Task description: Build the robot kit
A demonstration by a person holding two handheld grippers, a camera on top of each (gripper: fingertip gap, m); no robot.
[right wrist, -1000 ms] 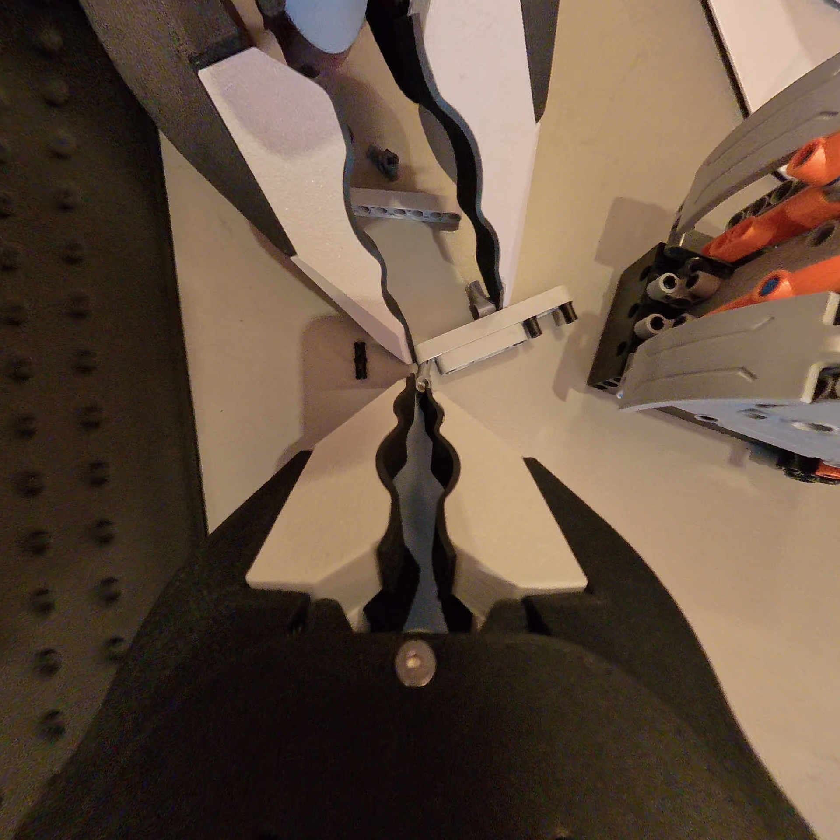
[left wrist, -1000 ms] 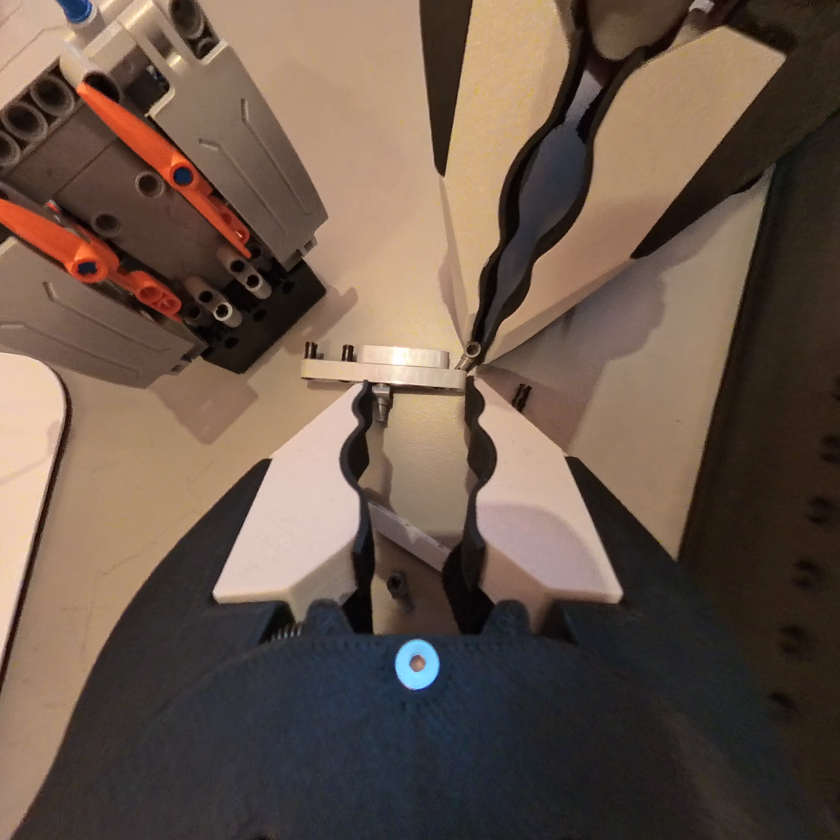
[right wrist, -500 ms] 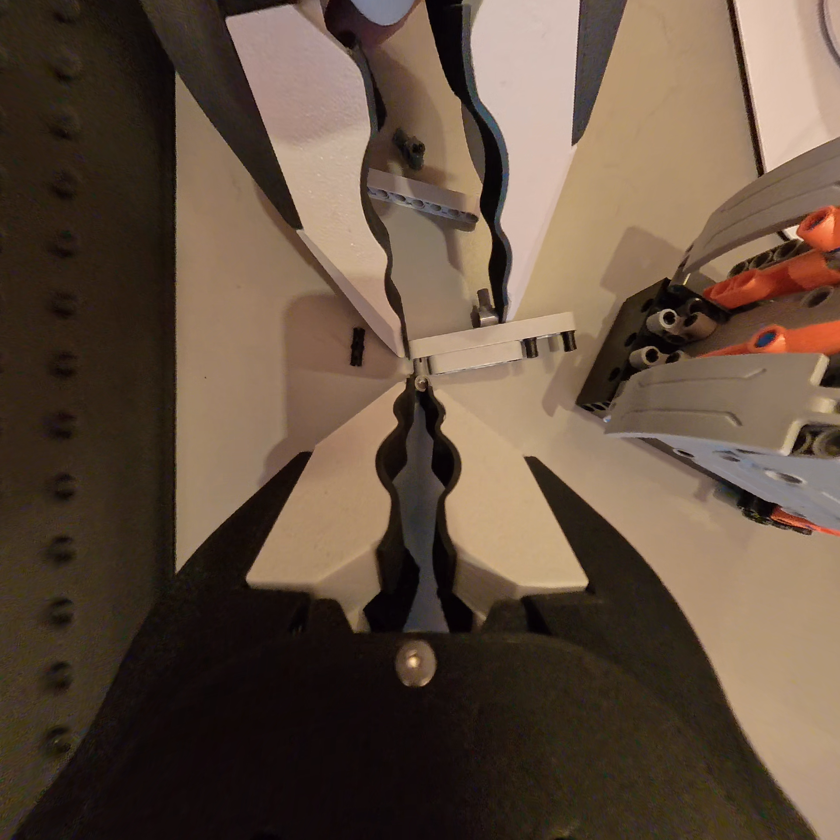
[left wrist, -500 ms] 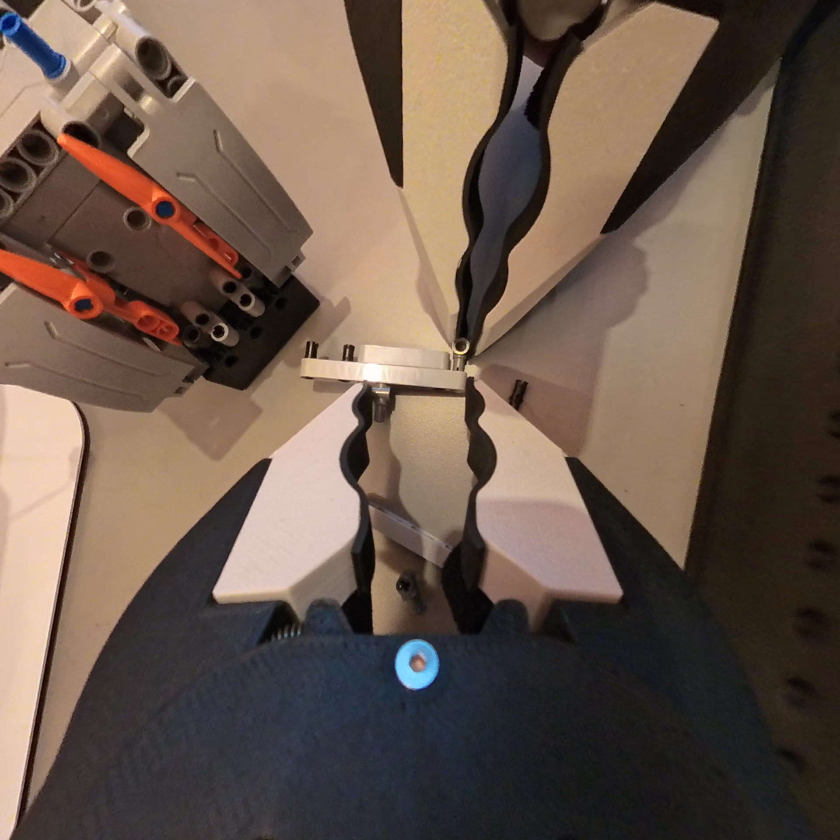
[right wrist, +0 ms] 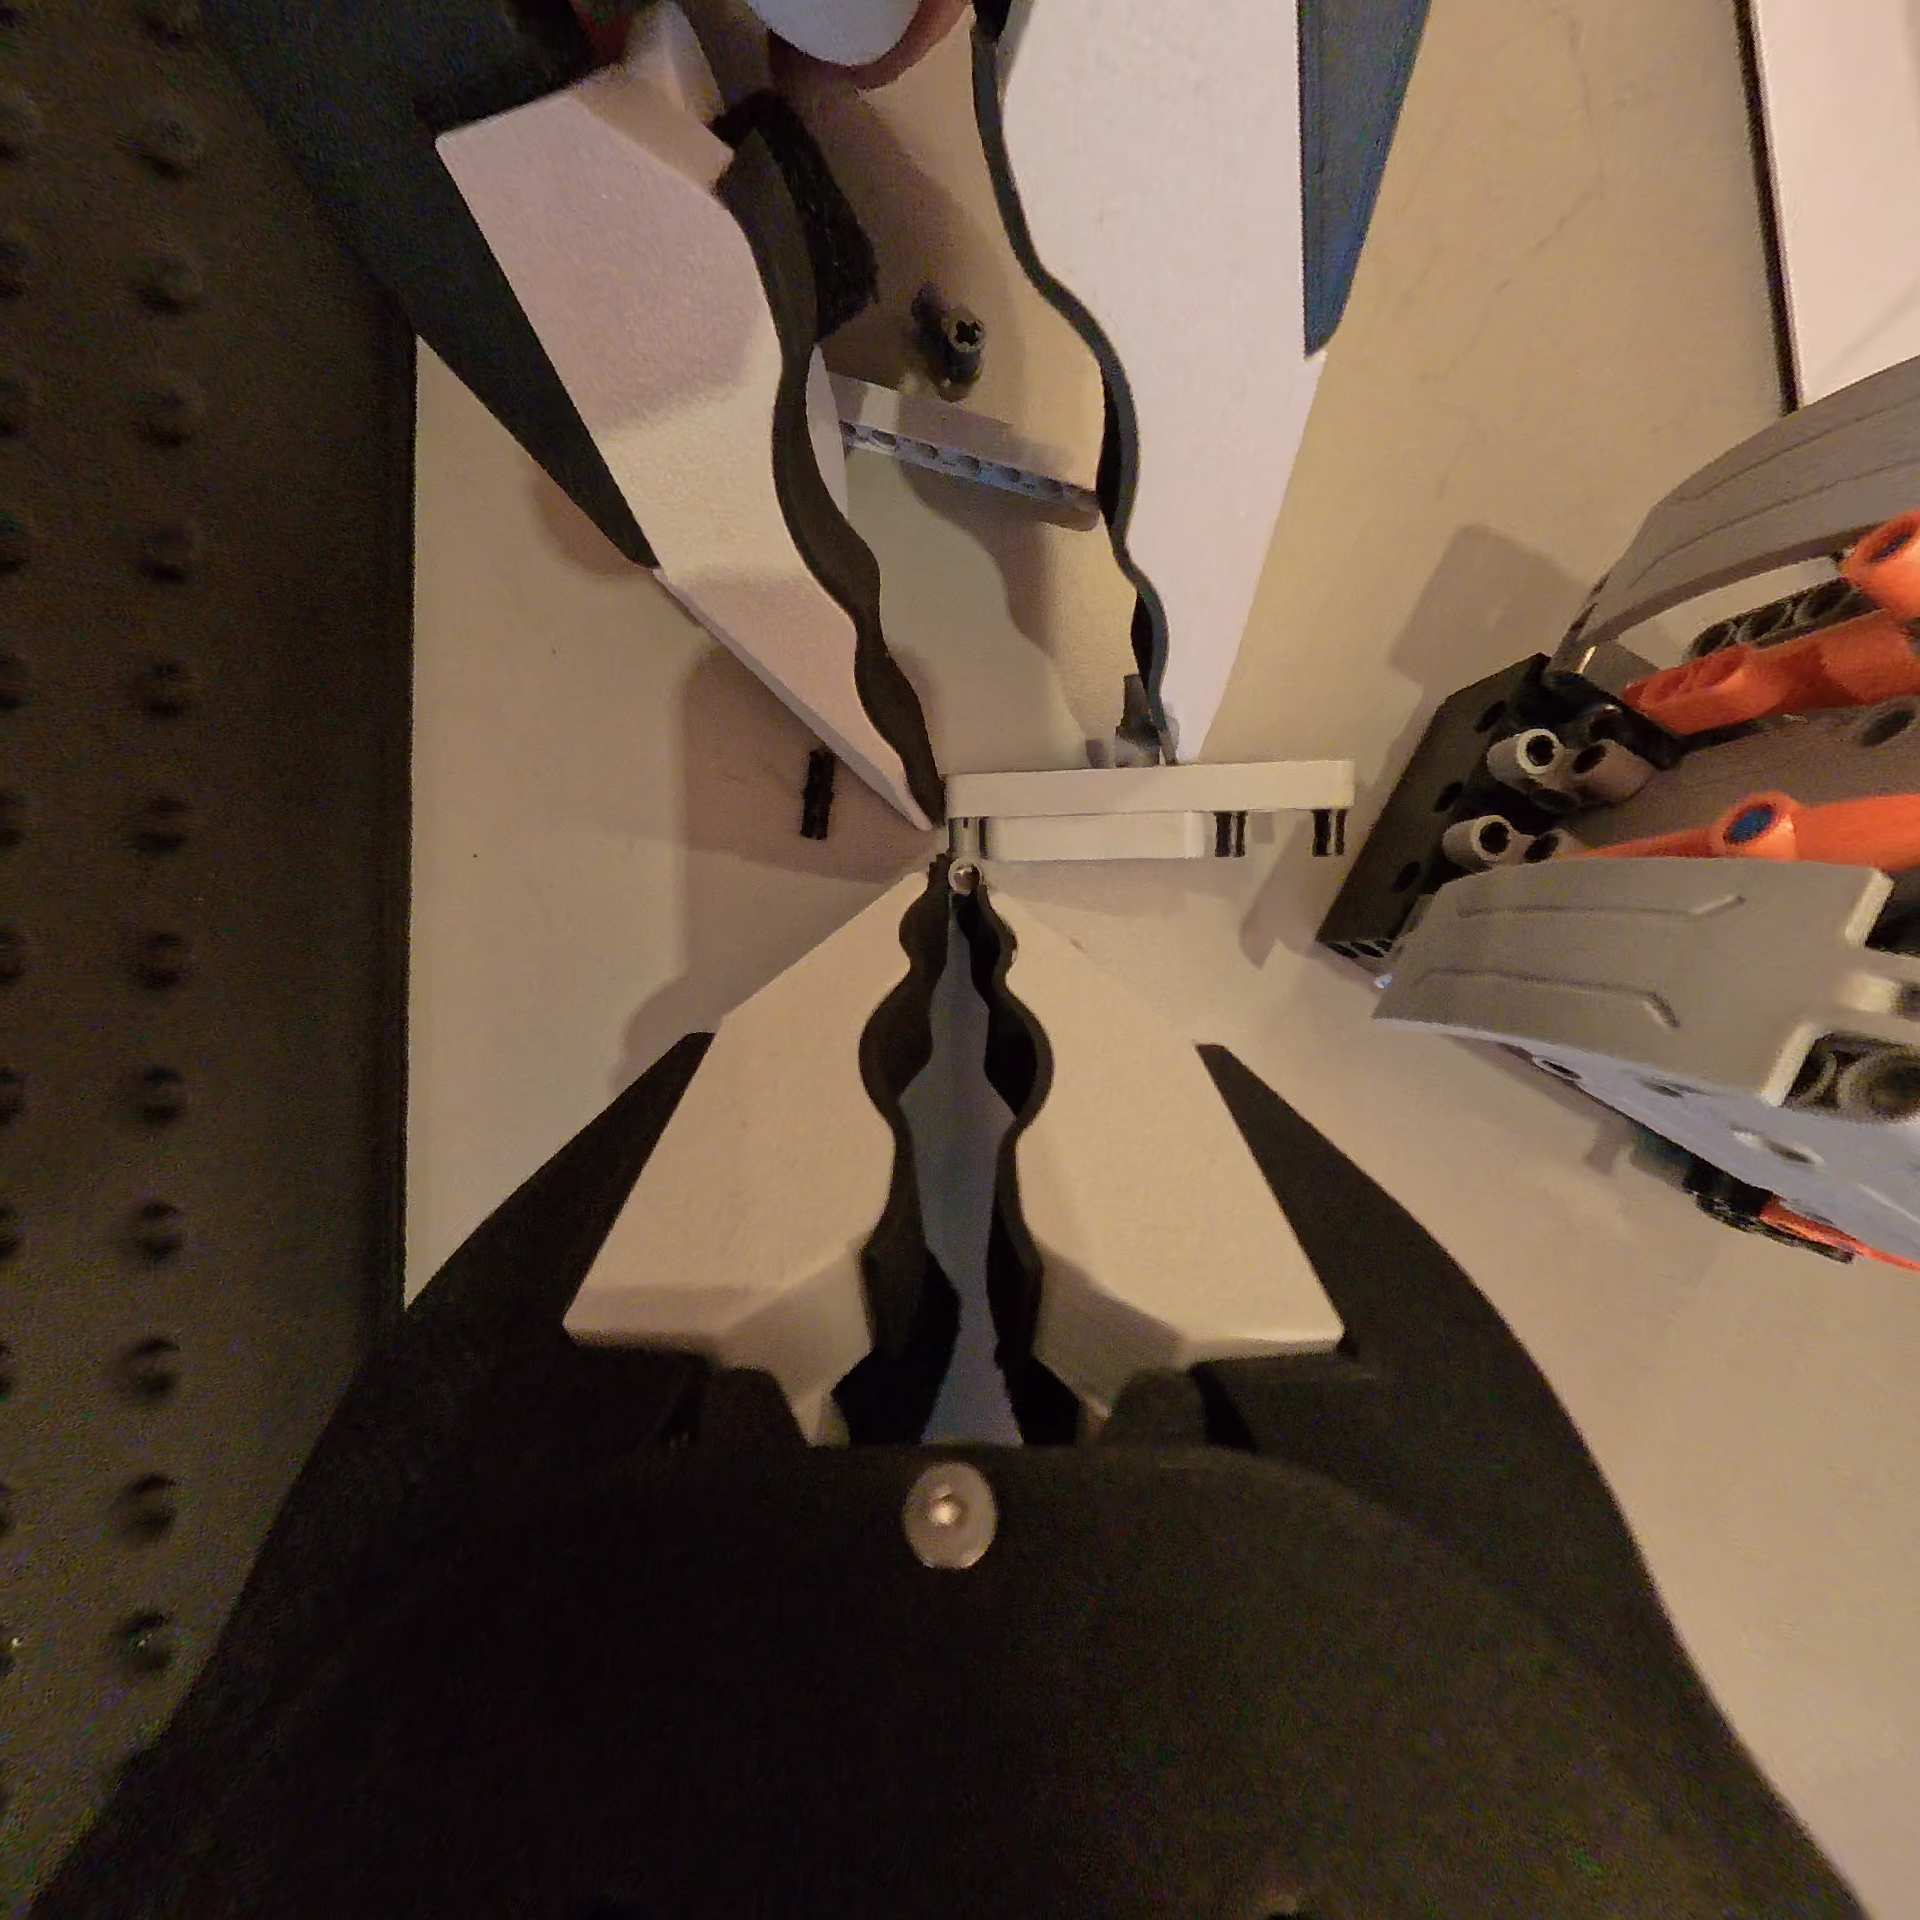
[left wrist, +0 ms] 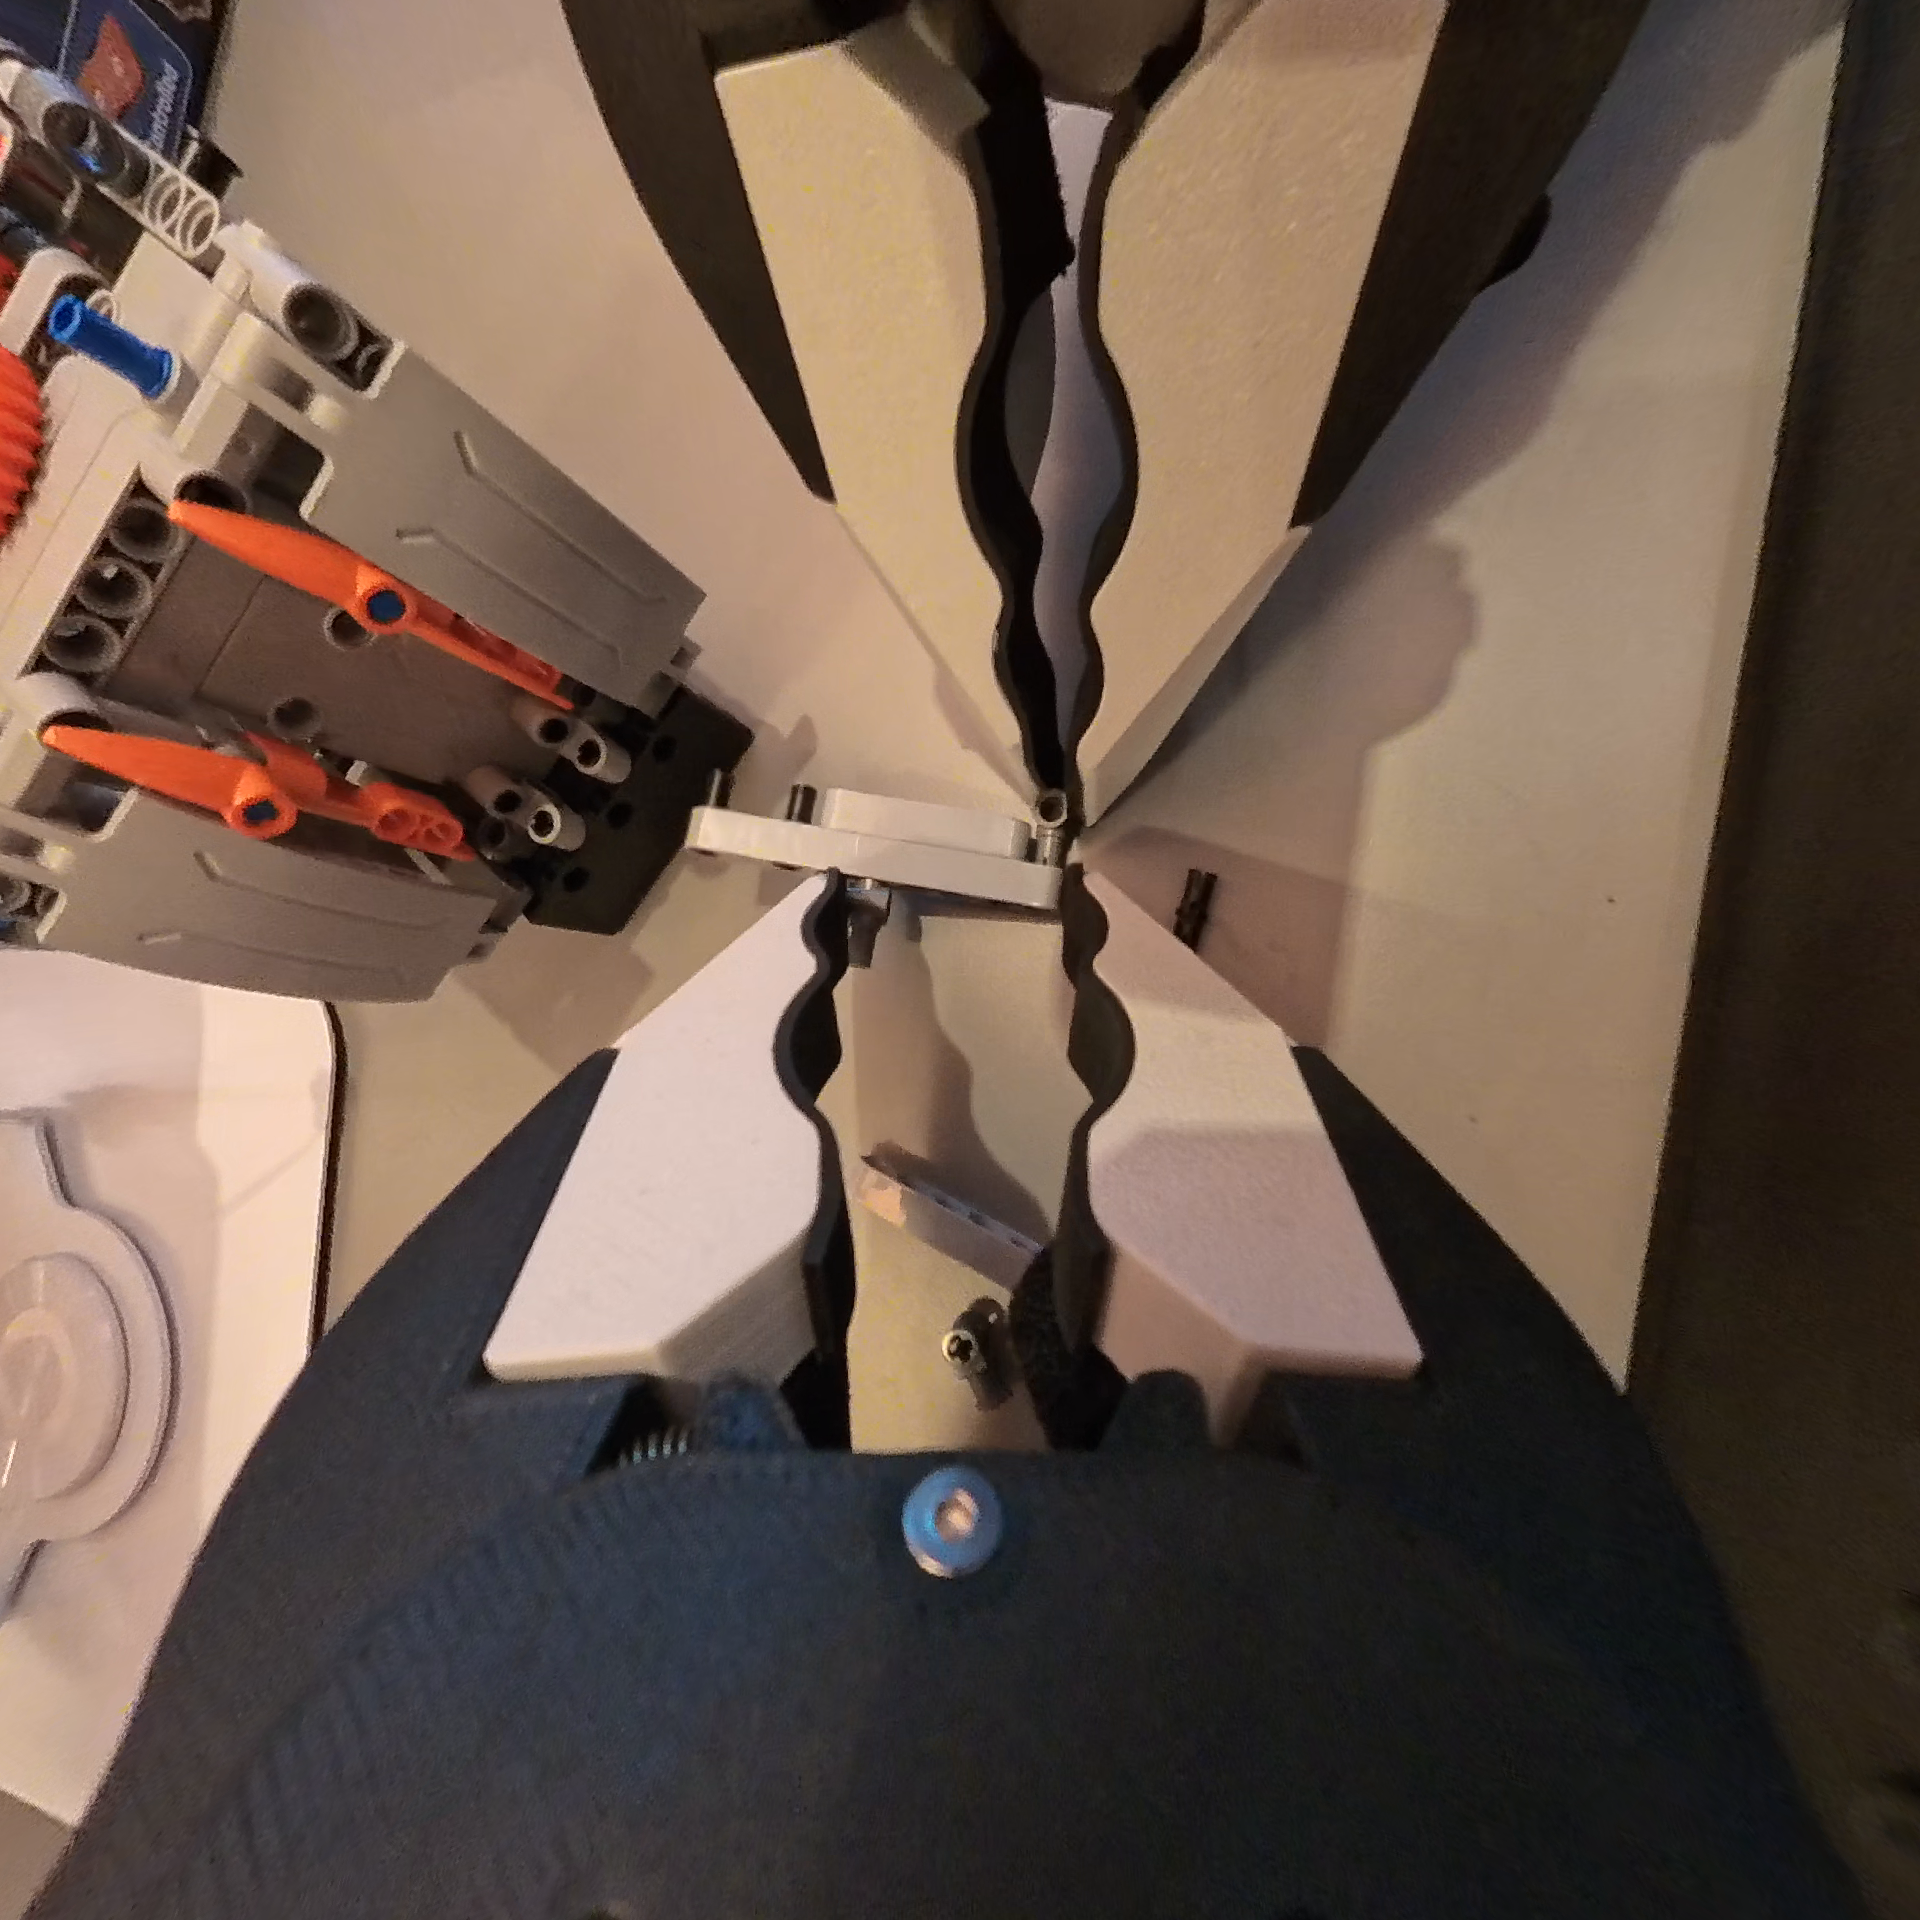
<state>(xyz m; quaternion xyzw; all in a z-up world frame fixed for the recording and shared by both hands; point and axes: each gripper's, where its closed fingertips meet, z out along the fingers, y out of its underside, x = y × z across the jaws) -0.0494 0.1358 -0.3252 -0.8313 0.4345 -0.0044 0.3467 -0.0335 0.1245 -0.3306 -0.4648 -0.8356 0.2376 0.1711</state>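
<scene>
Left gripper [left wrist: 945,894] grips the flat light-grey plastic beam assembly [left wrist: 883,847] across its spread jaws. Right gripper [right wrist: 961,878] pinches a small grey pin [right wrist: 964,831] at its end. Misaligned pushing could pop that pin free.

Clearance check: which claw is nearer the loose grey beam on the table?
Left. Loose grey beam lies inside the left claw, which grips a plate; right claw, shut on a pin, is beyond.

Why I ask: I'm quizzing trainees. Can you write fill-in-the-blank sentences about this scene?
1. The right gripper is shut on a small grey ____.
2. The light grey beam spans the fingertips of the ____ gripper.
3. The brick model's blades are ____.
4. The loose connector on the table is ____.
Missing words: pin; left; orange; black.
</scene>
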